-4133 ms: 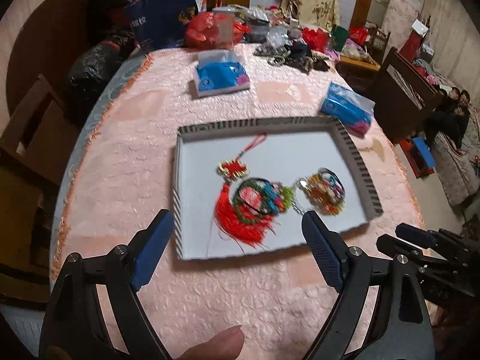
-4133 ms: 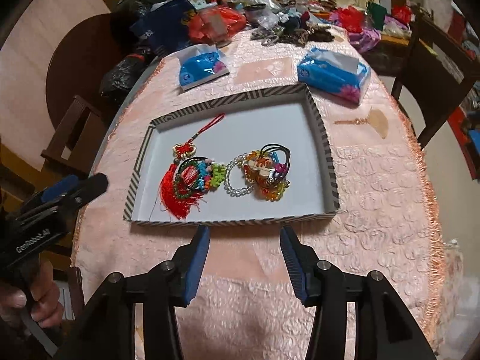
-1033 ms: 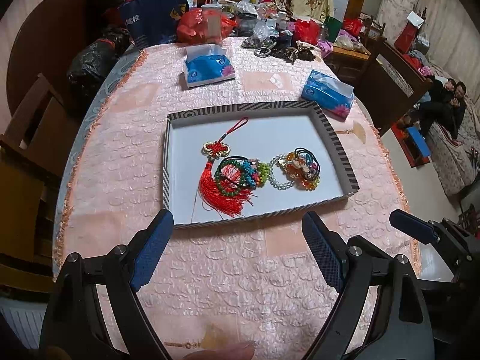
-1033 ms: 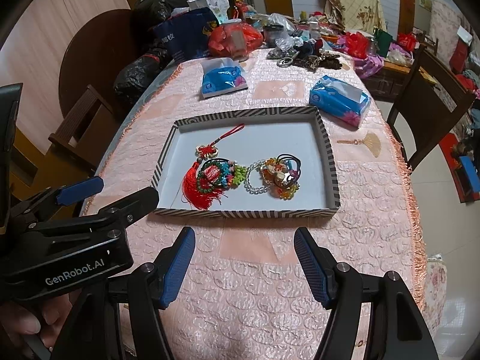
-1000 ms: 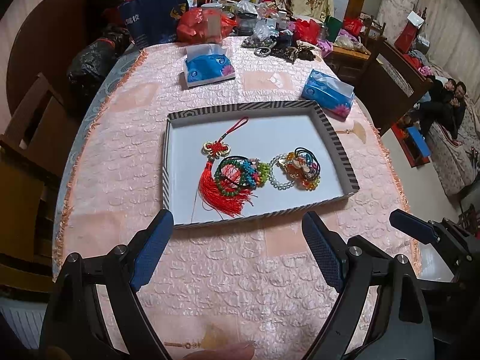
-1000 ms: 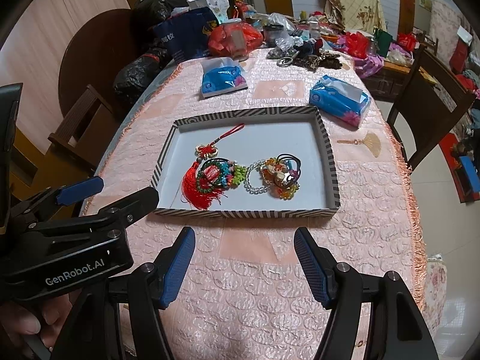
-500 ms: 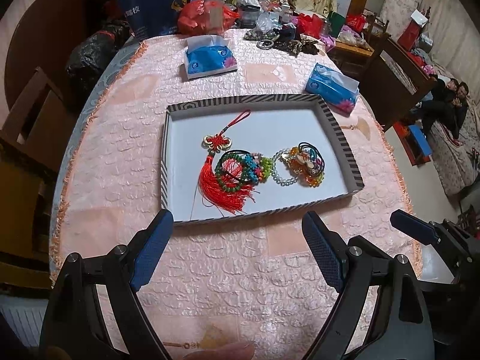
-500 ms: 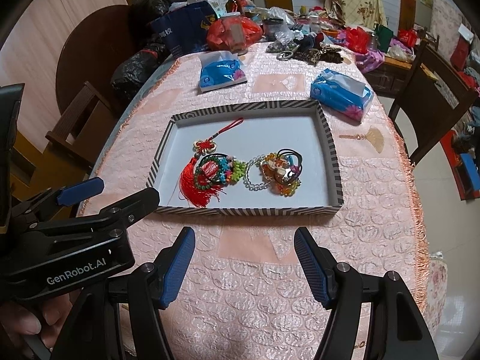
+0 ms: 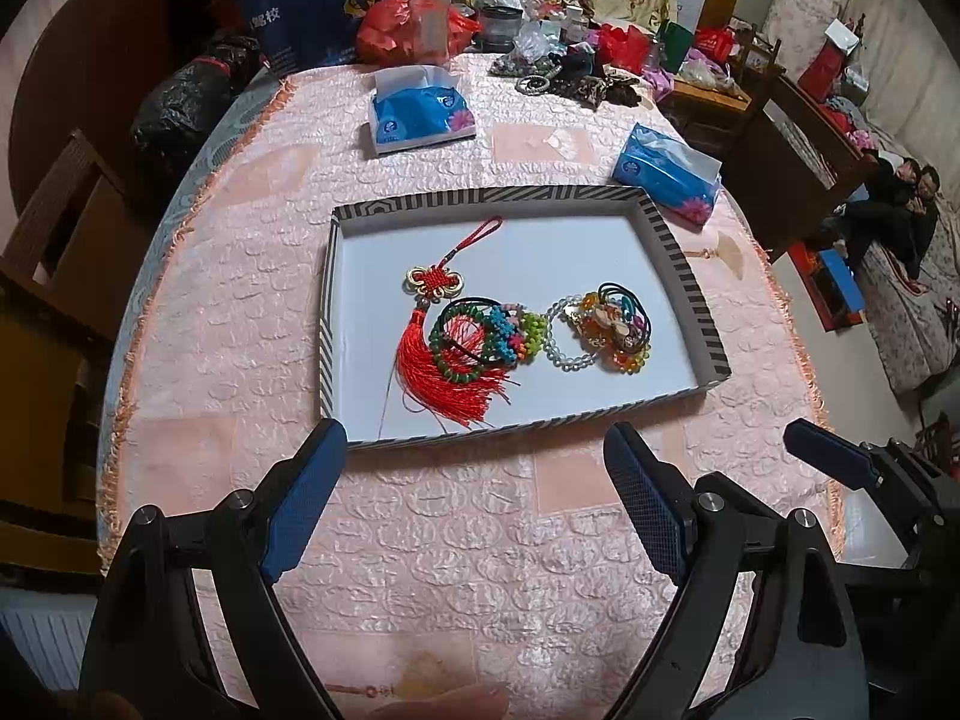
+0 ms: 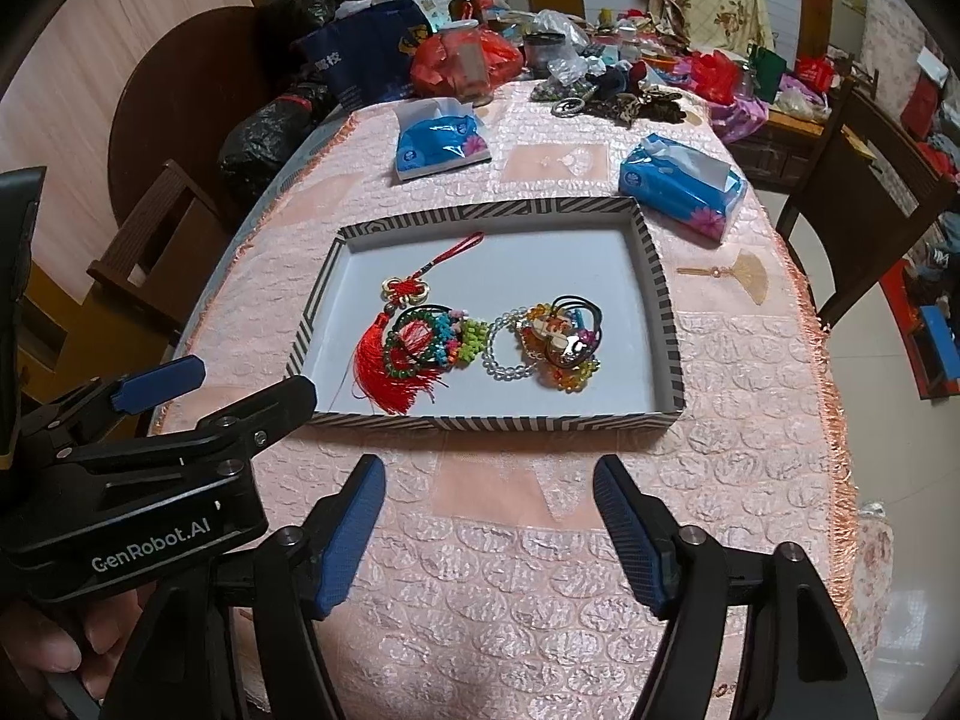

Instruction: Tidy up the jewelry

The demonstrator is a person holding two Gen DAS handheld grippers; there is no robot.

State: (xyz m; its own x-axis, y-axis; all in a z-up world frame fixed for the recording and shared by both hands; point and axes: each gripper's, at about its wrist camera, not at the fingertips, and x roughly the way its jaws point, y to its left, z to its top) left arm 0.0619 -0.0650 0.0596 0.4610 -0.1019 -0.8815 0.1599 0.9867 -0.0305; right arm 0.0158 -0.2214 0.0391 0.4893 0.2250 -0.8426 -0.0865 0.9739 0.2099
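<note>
Pink tablecloth carries striped tray holding tangled jewelry.

Two blue tissue packs lie apart on the pink tablecloth.

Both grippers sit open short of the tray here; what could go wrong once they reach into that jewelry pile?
1. The green bead bracelet lies on the red tassel knot ornament; lifting one may drag the other.
2. The clear bead bracelet touches the tangle of hair ties and orange beads, so pieces could snag.
3. The shallow striped cardboard tray looks light and might slide.
</note>
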